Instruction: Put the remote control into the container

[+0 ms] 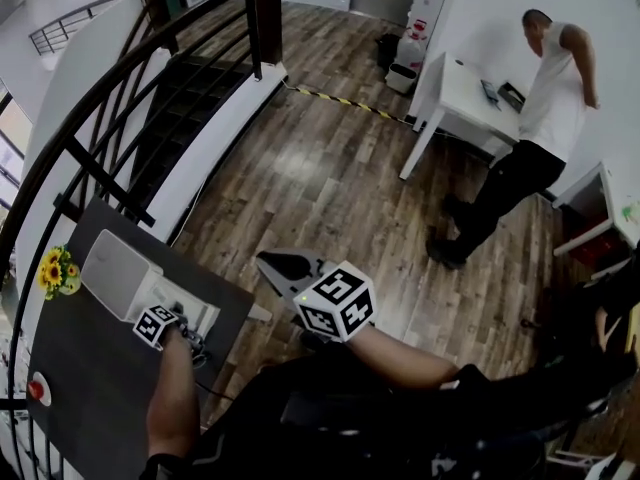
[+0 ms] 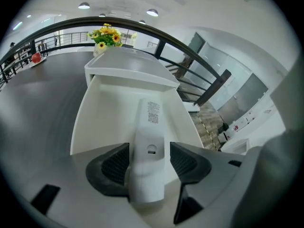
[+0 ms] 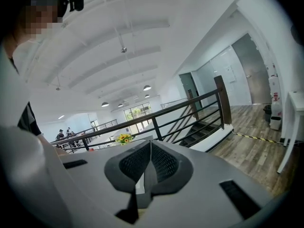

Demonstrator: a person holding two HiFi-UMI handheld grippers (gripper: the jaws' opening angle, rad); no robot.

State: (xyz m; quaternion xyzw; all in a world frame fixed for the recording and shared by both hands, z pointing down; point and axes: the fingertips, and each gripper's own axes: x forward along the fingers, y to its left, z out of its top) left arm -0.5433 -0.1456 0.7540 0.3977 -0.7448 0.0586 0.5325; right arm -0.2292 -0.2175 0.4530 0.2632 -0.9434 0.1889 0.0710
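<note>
1. At the lower left of the head view, a white container is seen on the dark table.
2. A white remote control is clamped by the left gripper and held over the container's open interior.
3. Near frame centre, the right gripper is held beyond the table edge, its jaws pressed together on nothing.

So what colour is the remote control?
White: the remote control shows clearest in the left gripper view.

On the table a container, flowers left of it, remote control over the container, staircase behind.
</note>
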